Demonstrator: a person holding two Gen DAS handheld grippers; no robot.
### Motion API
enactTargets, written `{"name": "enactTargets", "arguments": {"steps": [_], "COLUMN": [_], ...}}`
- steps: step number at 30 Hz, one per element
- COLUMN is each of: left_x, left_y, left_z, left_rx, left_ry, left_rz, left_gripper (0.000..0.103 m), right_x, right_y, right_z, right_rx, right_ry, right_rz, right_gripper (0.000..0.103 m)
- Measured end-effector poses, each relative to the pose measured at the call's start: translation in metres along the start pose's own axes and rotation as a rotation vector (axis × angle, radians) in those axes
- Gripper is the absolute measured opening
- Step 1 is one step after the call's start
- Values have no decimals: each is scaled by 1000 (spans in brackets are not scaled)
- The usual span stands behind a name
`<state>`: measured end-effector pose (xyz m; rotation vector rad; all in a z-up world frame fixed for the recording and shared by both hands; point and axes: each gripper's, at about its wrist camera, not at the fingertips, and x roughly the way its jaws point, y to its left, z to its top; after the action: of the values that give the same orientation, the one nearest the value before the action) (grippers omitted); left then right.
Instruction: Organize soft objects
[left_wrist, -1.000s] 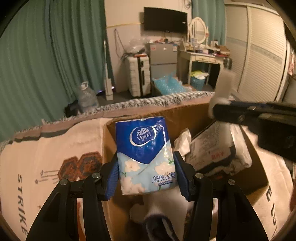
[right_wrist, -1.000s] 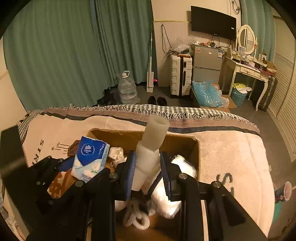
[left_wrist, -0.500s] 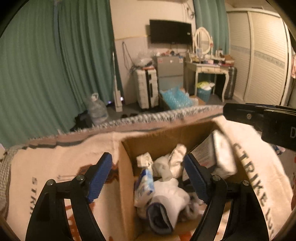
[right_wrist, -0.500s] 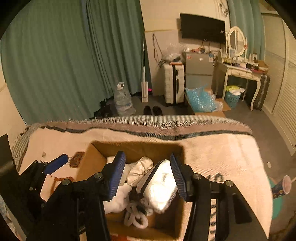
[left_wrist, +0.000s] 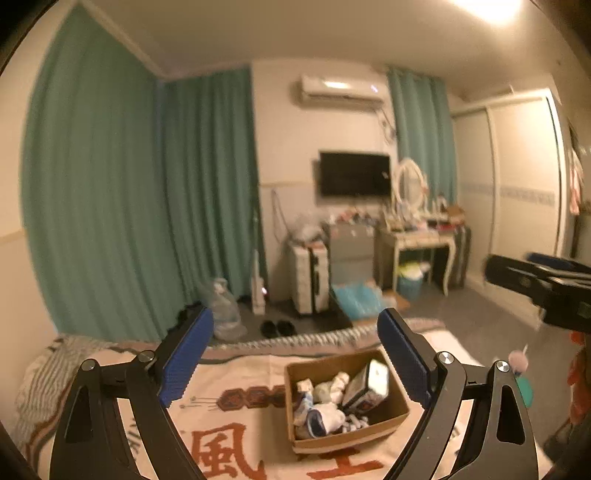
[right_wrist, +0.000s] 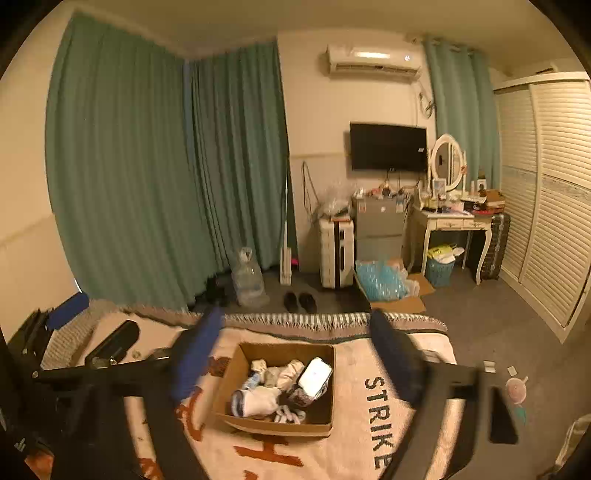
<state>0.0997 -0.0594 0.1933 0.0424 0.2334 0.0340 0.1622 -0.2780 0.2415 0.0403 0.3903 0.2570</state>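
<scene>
Your left gripper and right gripper both hang with jaws released and empty. The cardboard box sits on the bed's printed blanket, holding the soft objects.

Left hand-held gripper: black angular frame, ribbed blue finger pads, silver screws.

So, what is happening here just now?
A person is tidying soft things into a box on a blanket. Socks, a tissue pack and a white packet lie inside it. Both tongs, left and right, are open, hold nothing and hang well above the box.
</scene>
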Motion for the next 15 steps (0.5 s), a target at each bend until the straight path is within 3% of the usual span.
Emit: {"name": "enactTargets", "arguments": {"steps": [1, 8, 15], "left_x": [-9, -68, -56], "left_y": [1, 7, 2], "left_z": [0, -28, -93], "left_rx": [-3, -22, -5], "left_ry": [-13, -85, -44], "left_rz": [5, 25, 22], "left_gripper": [92, 92, 92], "right_x": [-19, -90, -77], "right_y": [2, 9, 24], "right_z": [-2, -39, -118], "right_rx": [-5, -18, -62], "right_ry": [-31, -135, -145], "right_rz": [-14, 29, 25], "right_gripper": [103, 103, 103]}}
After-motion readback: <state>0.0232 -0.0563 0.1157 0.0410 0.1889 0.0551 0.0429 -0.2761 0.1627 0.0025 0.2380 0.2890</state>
